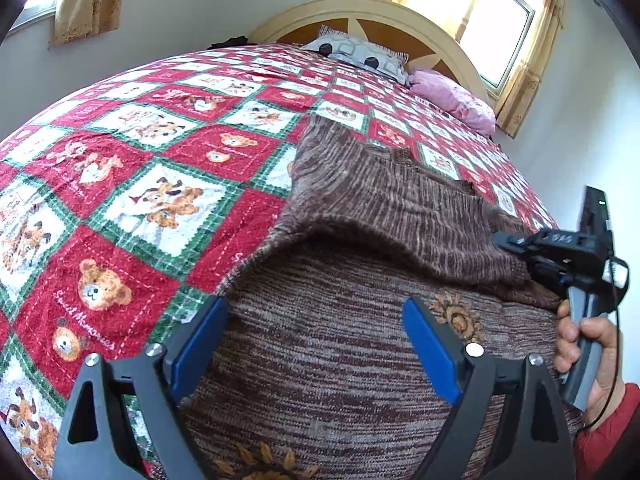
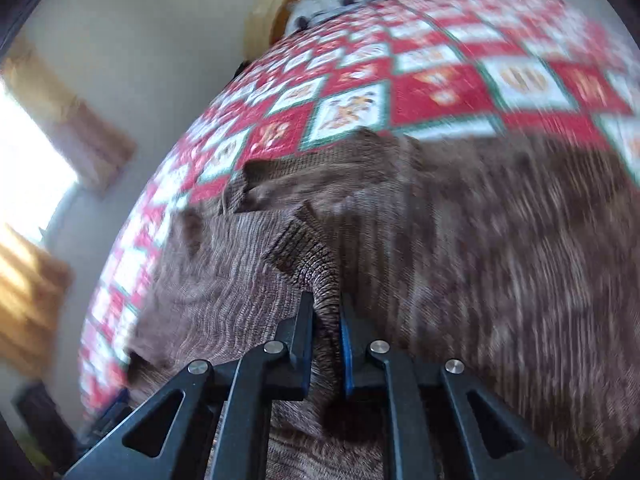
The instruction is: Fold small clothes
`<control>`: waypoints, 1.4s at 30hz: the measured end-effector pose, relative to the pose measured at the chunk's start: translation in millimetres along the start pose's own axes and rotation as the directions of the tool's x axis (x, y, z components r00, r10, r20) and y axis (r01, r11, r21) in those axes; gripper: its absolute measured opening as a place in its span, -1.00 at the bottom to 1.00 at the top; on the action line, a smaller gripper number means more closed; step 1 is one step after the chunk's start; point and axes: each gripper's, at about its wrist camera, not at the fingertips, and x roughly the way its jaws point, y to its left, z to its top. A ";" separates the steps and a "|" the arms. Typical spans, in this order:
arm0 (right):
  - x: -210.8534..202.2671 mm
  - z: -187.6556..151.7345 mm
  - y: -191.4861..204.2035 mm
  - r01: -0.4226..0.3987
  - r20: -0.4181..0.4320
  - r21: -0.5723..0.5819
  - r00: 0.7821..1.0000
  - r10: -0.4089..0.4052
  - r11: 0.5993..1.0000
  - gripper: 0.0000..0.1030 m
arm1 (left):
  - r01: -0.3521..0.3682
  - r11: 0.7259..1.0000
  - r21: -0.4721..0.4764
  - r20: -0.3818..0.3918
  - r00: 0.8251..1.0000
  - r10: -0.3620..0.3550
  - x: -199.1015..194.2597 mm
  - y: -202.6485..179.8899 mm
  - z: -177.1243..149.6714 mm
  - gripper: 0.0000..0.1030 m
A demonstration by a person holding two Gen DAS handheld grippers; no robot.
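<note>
My left gripper [image 1: 316, 344] hangs with its jaws spread wide over the brown knitted sweater [image 1: 340, 360], gripping nothing; the two blue pads [image 1: 200, 344] stand well apart, and the melange knit fills the whole gap between them. The sweater lies on the bed's red, white and green teddy-bear quilt [image 1: 132, 184], close under me, with orange-brown flower motifs [image 1: 458, 316] worked into the part nearest the left gripper. One portion of the garment is lifted and doubled over the rest, making a raised fold that runs from the middle of the left wrist view across to the right edge, where my right gripper [image 2: 326, 312] shows as dark hardware with my right hand [image 1: 588, 356] around its handle. In the right wrist view that gripper is clenched on the sweater's ribbed cuff or hem band [image 2: 304, 252]: the dark ribbing runs straight into the narrow slot between the fingers [image 2: 302, 328] and bunches there, while the rest of the knit spreads out ahead and to both sides of it. That view is smeared by blur, so finer detail of the fabric is lost. Beyond the sweater, at the head of the bed, a grey patterned pillow [image 1: 360, 54] and a pink pillow [image 1: 456, 100] lie against the cream arched headboard [image 1: 360, 6].
</note>
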 end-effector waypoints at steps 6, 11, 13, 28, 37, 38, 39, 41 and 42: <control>-46.1 2.6 15.7 0.135 0.202 -0.067 0.972 -0.119 0.989 -0.77 | -0.022 1.000 0.015 -0.005 1.000 0.022 2.8 -3.7 0.6 0.79; -24.1 -12.9 59.1 0.116 0.100 -0.284 0.991 -0.091 0.952 -0.78 | -0.066 0.996 0.055 -0.021 0.998 0.067 7.8 -11.3 0.5 0.84; -8.5 -29.4 60.3 0.137 0.055 -0.322 0.990 -0.126 0.937 -0.78 | -0.095 0.992 0.083 -0.028 0.995 0.097 10.4 -15.8 -0.4 0.85; -153.1 -85.5 54.5 0.163 0.232 -0.279 0.968 -0.098 0.946 0.33 | -0.106 0.988 0.108 -0.029 0.994 0.110 6.1 -16.8 -2.4 0.86; -276.8 -174.4 -1.4 0.349 0.262 -0.256 0.923 -0.283 0.901 0.32 | -0.014 0.965 0.262 0.005 1.000 0.013 -76.2 3.3 -34.5 0.86; -286.9 -185.3 -8.6 0.361 0.255 -0.250 0.920 -0.299 0.898 0.32 | 0.004 0.960 0.281 0.004 1.000 -0.005 -88.4 7.8 -39.1 0.86; -299.8 -200.1 -15.4 0.370 0.246 -0.244 0.918 -0.312 0.896 0.32 | 0.023 0.955 0.296 0.003 1.000 -0.025 -99.2 12.7 -43.0 0.86; -316.1 -219.9 -22.8 0.373 0.237 -0.245 0.918 -0.318 0.895 0.32 | 0.057 0.948 0.312 -0.009 0.998 -0.057 -118.5 23.6 -51.6 0.86; -324.5 -233.1 -25.2 0.367 0.222 -0.256 0.923 -0.315 0.894 0.32 | 0.074 0.949 0.307 -0.025 0.997 -0.070 -126.8 30.2 -57.4 0.86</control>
